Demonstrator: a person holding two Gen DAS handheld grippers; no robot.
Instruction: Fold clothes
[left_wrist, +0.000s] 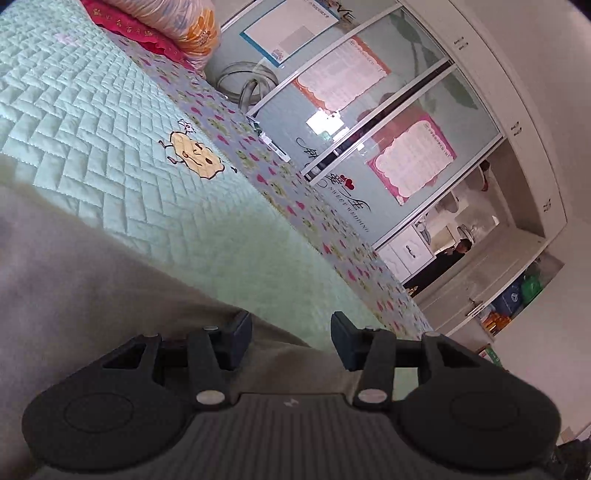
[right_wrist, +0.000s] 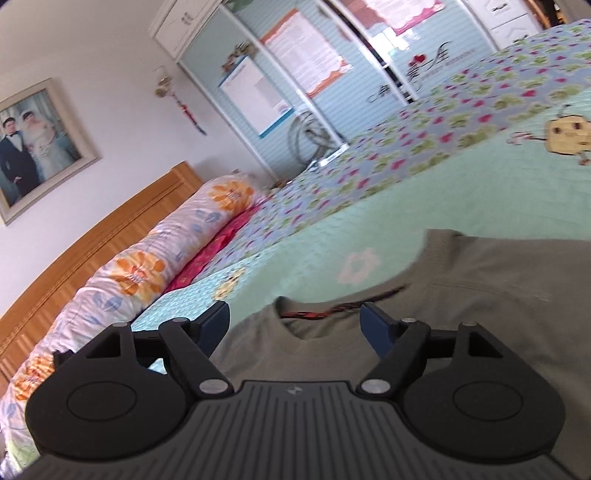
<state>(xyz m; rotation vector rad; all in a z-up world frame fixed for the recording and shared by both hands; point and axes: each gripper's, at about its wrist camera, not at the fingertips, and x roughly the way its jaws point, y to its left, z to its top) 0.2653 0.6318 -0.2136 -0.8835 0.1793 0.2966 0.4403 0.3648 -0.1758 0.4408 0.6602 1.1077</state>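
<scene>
Olive-green cotton T-shirt (right_wrist: 461, 295) is spread on the mint quilted bed cover (left_wrist: 92, 110), filling each view's lower half. Left gripper (left_wrist: 291, 341) and right gripper (right_wrist: 295, 325) are held spread, nothing pinched. Only one layer may be caught at the collar, skewing the fold.

One grey-green shirt (right_wrist: 461, 295) is lying under and ahead of the right jaws, and two grippers are showing, the left gripper (left_wrist: 291, 341) and the right gripper (right_wrist: 293, 326), each carrying two fingers. Far ahead of the left jaws, three paper posters are hanging on the wardrobe (left_wrist: 402, 122): one blue-edged (left_wrist: 291, 31), one orange-edged (left_wrist: 341, 74), one pink-edged (left_wrist: 413, 157). Left of the right jaws, one rolled flowered quilt (right_wrist: 147, 266) is lying, and one framed photograph (right_wrist: 37, 147) is hanging.
</scene>
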